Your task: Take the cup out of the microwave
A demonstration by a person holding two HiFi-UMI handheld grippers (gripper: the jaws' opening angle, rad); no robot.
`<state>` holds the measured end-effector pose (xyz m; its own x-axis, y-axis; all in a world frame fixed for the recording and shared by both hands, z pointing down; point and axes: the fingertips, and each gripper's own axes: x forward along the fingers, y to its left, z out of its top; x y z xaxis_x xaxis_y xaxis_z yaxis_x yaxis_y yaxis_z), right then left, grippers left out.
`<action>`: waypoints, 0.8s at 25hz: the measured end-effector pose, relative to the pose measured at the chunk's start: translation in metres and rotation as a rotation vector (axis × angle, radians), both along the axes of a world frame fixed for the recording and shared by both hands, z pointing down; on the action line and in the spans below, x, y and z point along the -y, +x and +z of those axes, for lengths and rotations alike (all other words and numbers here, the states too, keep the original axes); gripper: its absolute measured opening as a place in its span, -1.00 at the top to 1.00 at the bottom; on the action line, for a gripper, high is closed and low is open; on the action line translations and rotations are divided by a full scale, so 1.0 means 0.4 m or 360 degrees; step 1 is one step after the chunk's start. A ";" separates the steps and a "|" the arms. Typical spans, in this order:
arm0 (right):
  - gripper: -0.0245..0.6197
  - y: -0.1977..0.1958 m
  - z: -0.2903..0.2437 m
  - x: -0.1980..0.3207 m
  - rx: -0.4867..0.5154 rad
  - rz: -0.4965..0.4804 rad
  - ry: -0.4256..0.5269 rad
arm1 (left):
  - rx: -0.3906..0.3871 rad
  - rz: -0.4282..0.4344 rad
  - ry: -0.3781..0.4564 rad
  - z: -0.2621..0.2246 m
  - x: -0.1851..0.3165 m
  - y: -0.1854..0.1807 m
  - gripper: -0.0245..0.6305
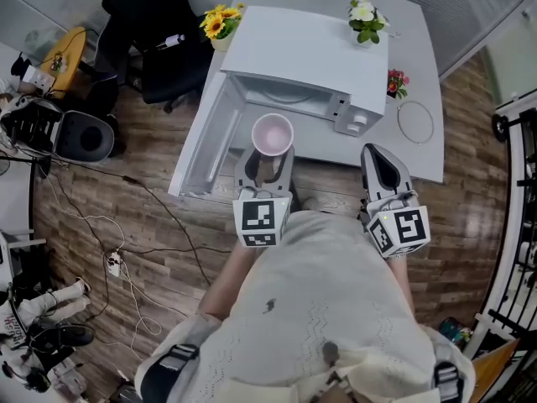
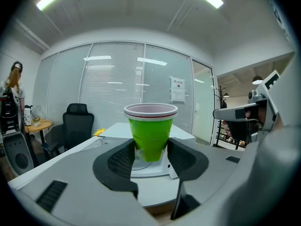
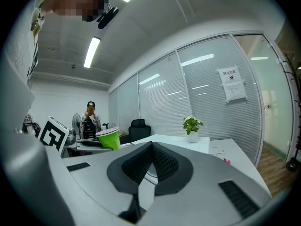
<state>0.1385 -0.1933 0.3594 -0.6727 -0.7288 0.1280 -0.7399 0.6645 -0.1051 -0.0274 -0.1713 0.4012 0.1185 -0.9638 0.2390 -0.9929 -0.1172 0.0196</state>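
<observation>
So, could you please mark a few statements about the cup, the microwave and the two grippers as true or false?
1. The left gripper grips the green cup upright between its pads. True.
2. The microwave has its door shut. False: the door stands open, swung to the left in the head view.
3. The right gripper has its jaws together with nothing between them. True.
4. The cup's outer wall is blue. False: it is green, with a white rim.
</observation>
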 end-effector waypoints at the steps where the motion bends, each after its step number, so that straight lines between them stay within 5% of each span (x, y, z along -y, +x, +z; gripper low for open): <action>1: 0.90 0.001 0.002 -0.001 -0.0002 0.0001 -0.0005 | 0.0003 0.0002 0.0000 0.000 0.000 0.001 0.20; 20: 0.90 -0.003 0.035 0.007 -0.0001 -0.0048 -0.0063 | 0.0002 0.0047 -0.0046 0.027 0.021 0.034 0.19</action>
